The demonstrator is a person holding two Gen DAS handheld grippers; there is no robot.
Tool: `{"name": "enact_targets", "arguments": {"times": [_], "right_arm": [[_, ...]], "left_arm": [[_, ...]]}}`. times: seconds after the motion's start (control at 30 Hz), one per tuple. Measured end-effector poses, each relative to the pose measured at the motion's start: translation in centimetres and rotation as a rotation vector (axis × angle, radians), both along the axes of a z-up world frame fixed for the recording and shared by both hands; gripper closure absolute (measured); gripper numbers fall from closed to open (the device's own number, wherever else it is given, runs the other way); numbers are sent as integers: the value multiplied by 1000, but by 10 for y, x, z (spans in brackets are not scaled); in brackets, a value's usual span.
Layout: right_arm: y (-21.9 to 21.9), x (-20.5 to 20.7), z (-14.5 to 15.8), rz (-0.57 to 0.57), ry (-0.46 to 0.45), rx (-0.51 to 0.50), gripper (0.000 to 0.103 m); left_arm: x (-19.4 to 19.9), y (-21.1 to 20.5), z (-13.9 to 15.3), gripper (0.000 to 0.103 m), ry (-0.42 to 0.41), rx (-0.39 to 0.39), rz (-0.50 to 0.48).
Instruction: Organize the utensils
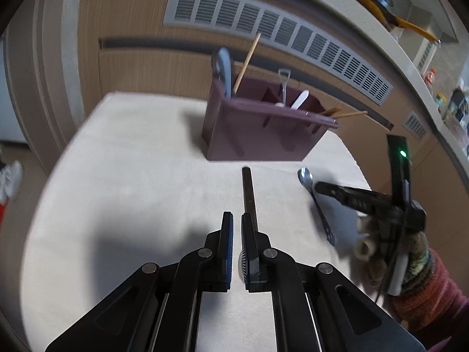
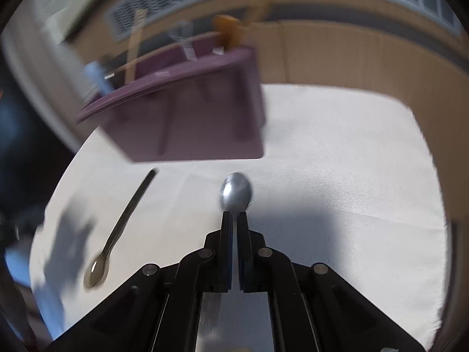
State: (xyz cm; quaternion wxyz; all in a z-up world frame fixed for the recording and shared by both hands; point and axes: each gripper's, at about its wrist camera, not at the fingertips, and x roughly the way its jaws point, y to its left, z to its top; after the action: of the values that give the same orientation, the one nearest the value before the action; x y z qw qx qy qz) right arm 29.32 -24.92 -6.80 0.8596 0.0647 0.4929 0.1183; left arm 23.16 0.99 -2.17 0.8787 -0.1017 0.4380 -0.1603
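A purple utensil caddy [image 1: 263, 129] stands on the white table [image 1: 132, 176] and holds chopsticks, a blue-handled tool and small spoons; it also shows in the right wrist view [image 2: 187, 117]. My left gripper [image 1: 237, 220] hovers over a dark spoon [image 1: 249, 193] with its jaws narrowly apart; the spoon's bowl peeks between the fingers. In the right wrist view that dark spoon [image 2: 117, 234] lies free on the cloth. My right gripper [image 2: 234, 215] is shut on a silver spoon [image 2: 236, 192], bowl pointing forward. From the left wrist view the right gripper [image 1: 319, 189] holds the silver spoon [image 1: 315, 202].
A wooden cabinet front with a grey vent grille [image 1: 278, 35] rises behind the table. A counter [image 1: 410, 67] with small items curves along the right. The table's edges fall away to the left and front.
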Motion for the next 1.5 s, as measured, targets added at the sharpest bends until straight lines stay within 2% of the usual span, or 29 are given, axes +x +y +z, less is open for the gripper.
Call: {"name": "enact_targets", "arguments": {"times": [0.07, 0.17, 0.23, 0.3, 0.37, 0.43, 0.5, 0.6, 0.63, 0.73, 0.87, 1.0, 1.13, 1.23, 1.27, 1.3, 1.5], "right_arm": [[5, 9, -6, -24, 38, -8, 94], [23, 10, -5, 6, 13, -73, 87], [33, 14, -5, 11, 0, -118, 84], [39, 17, -6, 4, -7, -121, 78], [41, 22, -5, -1, 3, -81, 58], [43, 28, -5, 5, 40, -29, 47], [47, 31, -4, 17, 61, -45, 43], [64, 30, -5, 79, 47, -155, 43], [66, 28, -5, 81, 28, -173, 48], [66, 20, -5, 59, -45, -240, 78], [50, 6, 0, 47, -41, -185, 77], [28, -21, 16, 62, -89, -154, 77], [12, -58, 38, 60, -163, -127, 77], [5, -74, 51, 51, -217, -109, 77], [4, -79, 56, 49, -237, -101, 77], [2, -65, 56, 50, -247, -99, 77], [5, -85, 74, 53, -335, -118, 77]], "left_arm": [[4, 0, -8, 96, 22, -18, -15], [9, -2, -15, 94, 37, -25, -28], [10, -4, -17, 89, 44, -28, -32], [10, -6, -17, 86, 45, -24, -35], [10, -8, -17, 84, 45, -13, -38], [10, -8, -17, 83, 46, -6, -39], [11, -8, -17, 83, 47, 3, -37], [11, -6, -16, 83, 49, 7, -31], [11, -7, -16, 83, 51, 10, -31], [10, -8, -18, 83, 60, 23, -40], [9, -22, -23, 82, 96, 56, -107], [15, -43, -30, 81, 114, 103, -147], [40, -70, -35, 80, 115, 247, -167], [64, -87, -48, 80, 147, 351, -179], [68, -90, -51, 80, 157, 361, -178], [72, -92, -51, 80, 151, 364, -174], [83, -102, -53, 80, 152, 380, -168]]}}
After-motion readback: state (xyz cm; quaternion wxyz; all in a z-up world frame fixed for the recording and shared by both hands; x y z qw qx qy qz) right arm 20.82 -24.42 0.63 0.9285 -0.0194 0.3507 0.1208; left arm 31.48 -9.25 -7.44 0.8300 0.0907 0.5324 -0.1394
